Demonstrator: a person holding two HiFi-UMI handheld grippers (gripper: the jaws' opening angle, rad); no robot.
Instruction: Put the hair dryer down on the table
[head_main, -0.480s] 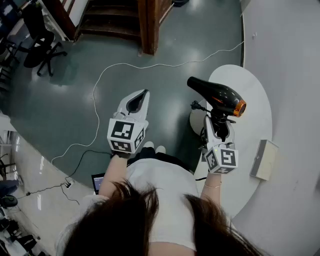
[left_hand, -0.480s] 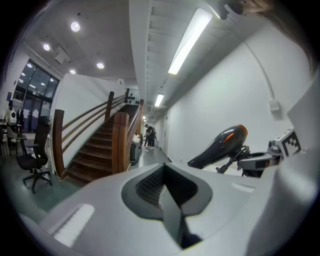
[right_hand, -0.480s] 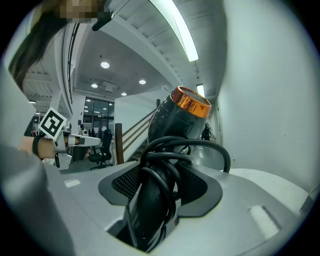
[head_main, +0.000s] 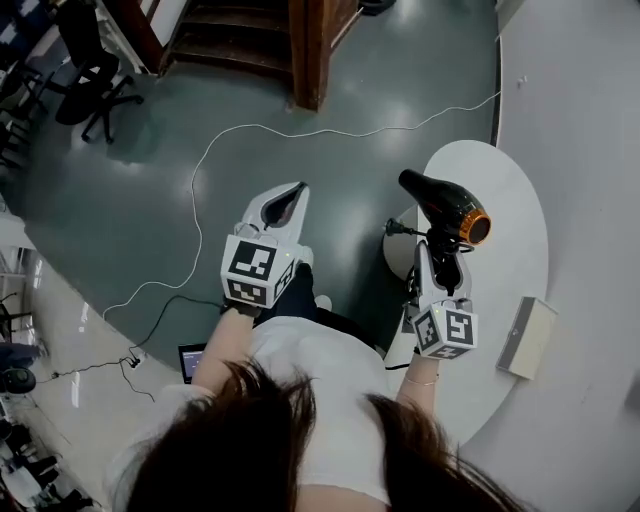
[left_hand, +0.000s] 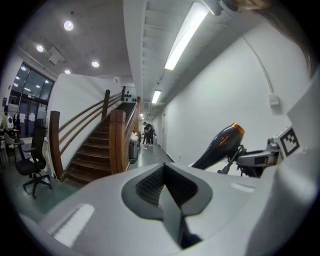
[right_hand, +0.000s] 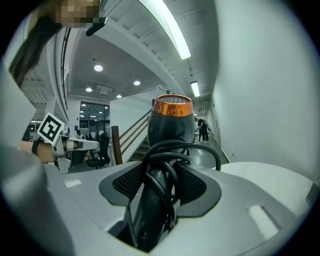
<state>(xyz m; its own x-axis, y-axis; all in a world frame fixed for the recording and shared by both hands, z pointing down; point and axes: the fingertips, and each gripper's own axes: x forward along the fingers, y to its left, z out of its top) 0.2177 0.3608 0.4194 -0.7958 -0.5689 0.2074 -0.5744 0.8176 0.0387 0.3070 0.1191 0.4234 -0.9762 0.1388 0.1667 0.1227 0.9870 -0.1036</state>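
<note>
A black hair dryer (head_main: 440, 203) with an orange back end hangs in the air over the near-left edge of the white oval table (head_main: 515, 240). My right gripper (head_main: 440, 258) is shut on its handle, which has the black cord wound around it. In the right gripper view the handle (right_hand: 152, 210) fills the gap between the jaws and the dryer's body (right_hand: 170, 122) rises above them. My left gripper (head_main: 283, 207) is shut with nothing in it, held over the floor to the left of the table. The left gripper view shows the hair dryer (left_hand: 222, 145) at the right.
A flat pale box (head_main: 527, 338) lies on the table's near right part. A white cable (head_main: 250, 130) runs across the grey-green floor. Wooden stairs (head_main: 240, 40) and a post stand at the back, an office chair (head_main: 85, 90) at the far left. A white wall borders the table's right side.
Both grippers, the hair dryer and the table sit slightly lower and to the right in the head view. The grip on the handle is the same.
</note>
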